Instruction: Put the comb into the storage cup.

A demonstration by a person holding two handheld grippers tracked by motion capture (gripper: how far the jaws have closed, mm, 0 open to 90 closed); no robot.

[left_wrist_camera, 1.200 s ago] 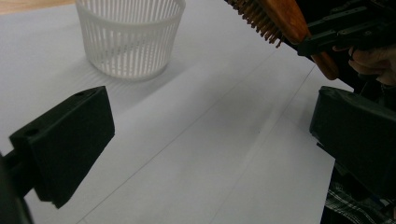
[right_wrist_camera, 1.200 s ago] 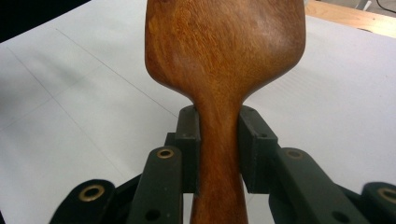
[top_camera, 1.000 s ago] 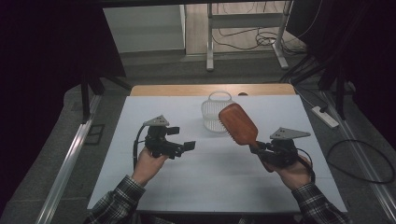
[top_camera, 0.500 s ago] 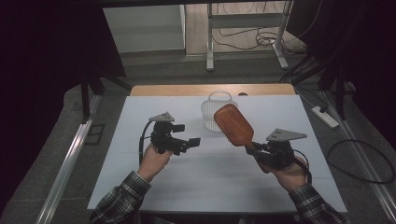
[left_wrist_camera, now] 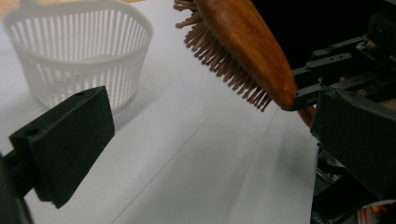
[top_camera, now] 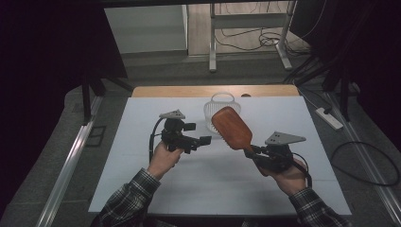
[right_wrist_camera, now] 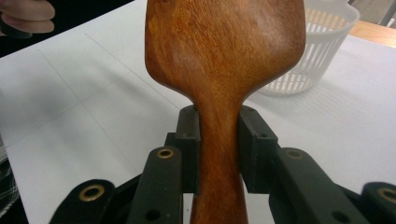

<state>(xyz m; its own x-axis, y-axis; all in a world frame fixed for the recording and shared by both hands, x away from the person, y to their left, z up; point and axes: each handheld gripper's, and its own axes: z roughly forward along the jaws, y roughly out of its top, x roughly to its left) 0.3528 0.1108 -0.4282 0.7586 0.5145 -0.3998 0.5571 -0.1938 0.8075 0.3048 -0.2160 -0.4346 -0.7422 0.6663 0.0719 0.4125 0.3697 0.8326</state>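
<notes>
Wooden brush sits at the centre of the high frame, lifted off the white table, its handle clamped between the jaws of the right gripper; the right gripper view shows both pads tight against the narrow neck. The bristles point down and to the left in the left gripper view. The left gripper, left of centre, has its jaws apart and holds nothing. The basket stands just behind the brush head, upper centre. Judging by this, the brush is headed for the basket: keep the grip firm on the neck, carry the head over the rim, then lower it before releasing. A tilted head could catch the rim and tip the light basket.
</notes>
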